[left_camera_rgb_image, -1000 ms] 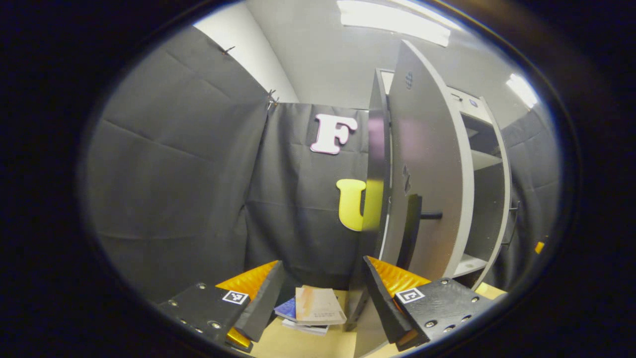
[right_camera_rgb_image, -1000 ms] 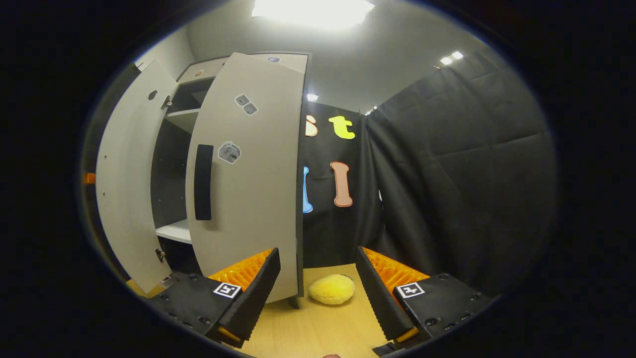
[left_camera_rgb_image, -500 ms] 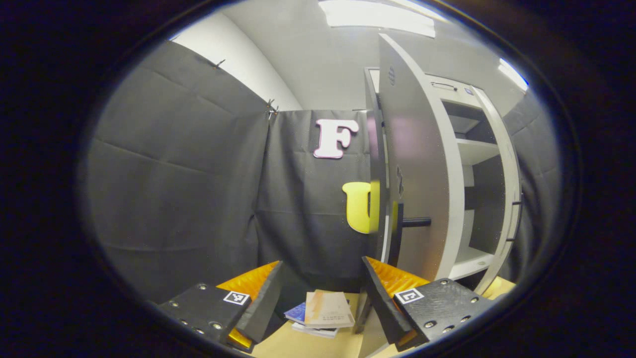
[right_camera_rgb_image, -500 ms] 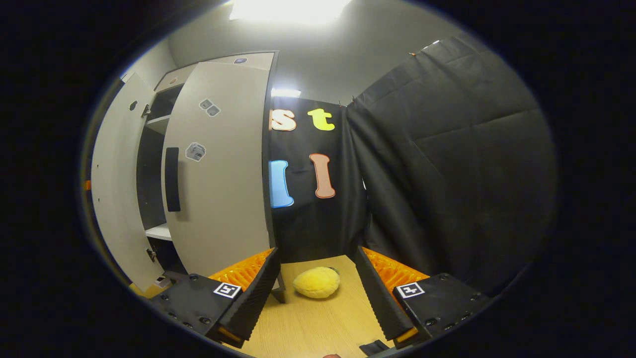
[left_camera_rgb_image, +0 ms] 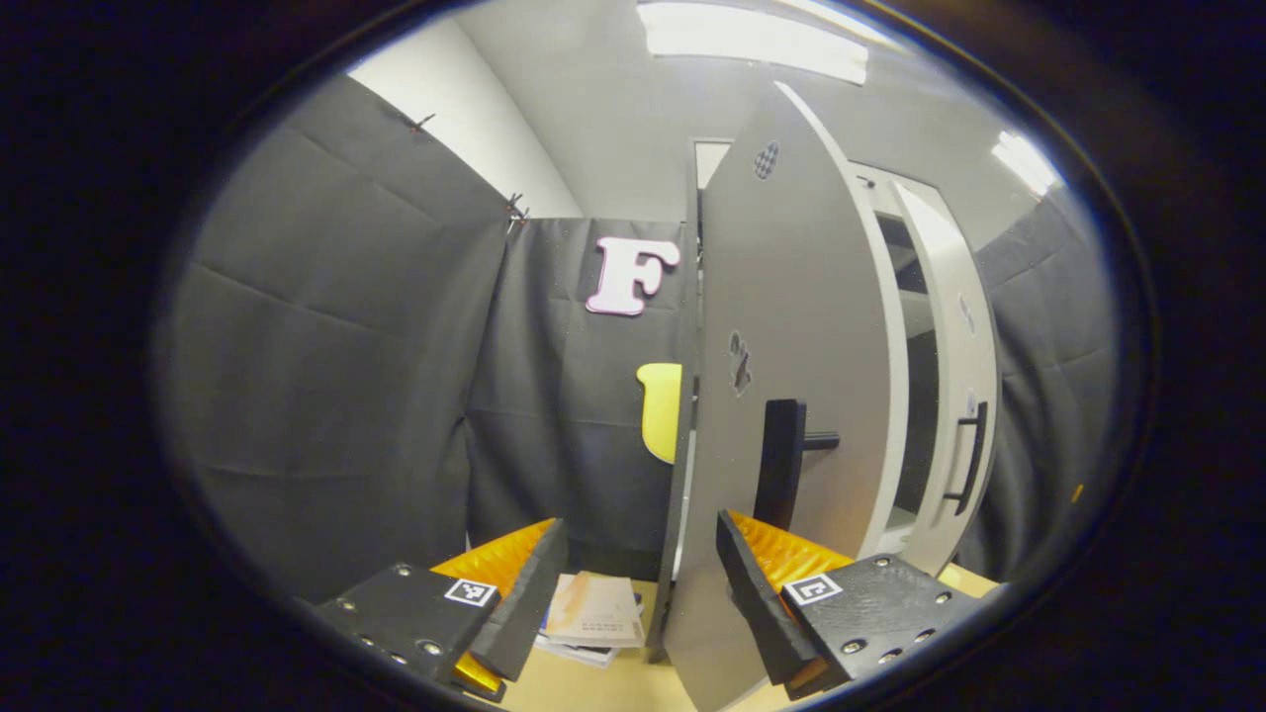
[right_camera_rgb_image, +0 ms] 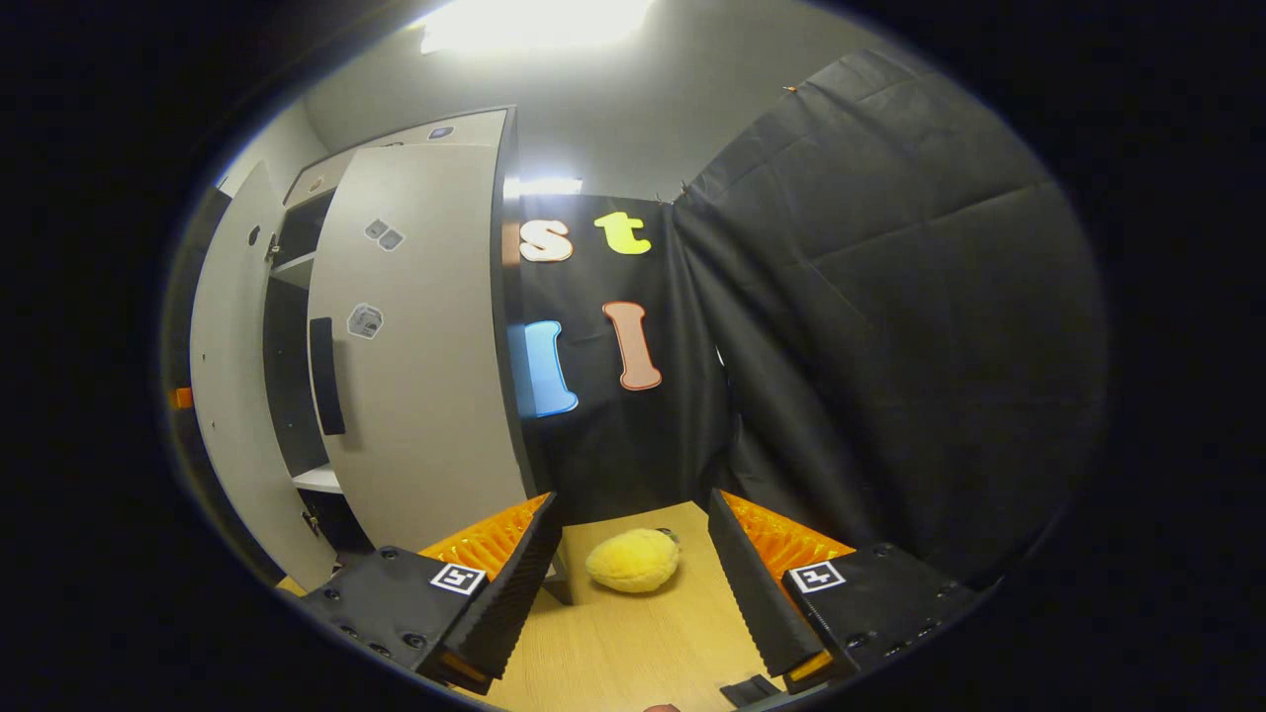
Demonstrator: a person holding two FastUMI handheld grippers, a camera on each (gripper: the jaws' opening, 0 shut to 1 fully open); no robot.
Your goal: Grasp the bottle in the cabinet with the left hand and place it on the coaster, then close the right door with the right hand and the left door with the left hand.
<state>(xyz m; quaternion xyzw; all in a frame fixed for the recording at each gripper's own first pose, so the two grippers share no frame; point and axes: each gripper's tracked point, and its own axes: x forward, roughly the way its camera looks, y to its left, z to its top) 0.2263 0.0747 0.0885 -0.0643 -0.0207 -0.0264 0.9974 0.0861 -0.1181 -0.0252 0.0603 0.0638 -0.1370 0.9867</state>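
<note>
**Door closing: left door in hand**

Left gripper (left_camera_rgb_image: 638, 603) has its fingers wide and holds nothing; the lower edge of the left door (left_camera_rgb_image: 791, 326) stands between them, against the right finger. Books (left_camera_rgb_image: 593, 618) lie on the tabletop (left_camera_rgb_image: 593, 687) just beyond. The door is part open, its handle (left_camera_rgb_image: 779, 463) facing the camera. Farther off, the right door (left_camera_rgb_image: 954, 396) looks nearly shut, a dark gap between the two.

Right gripper (right_camera_rgb_image: 633, 583) is likewise wide and empty, above a yellow plush (right_camera_rgb_image: 633, 560). Bottle and coaster cannot be located.

Next move, by judgement: push the left door flush to the cabinet (right_camera_rgb_image: 465, 129).
</note>
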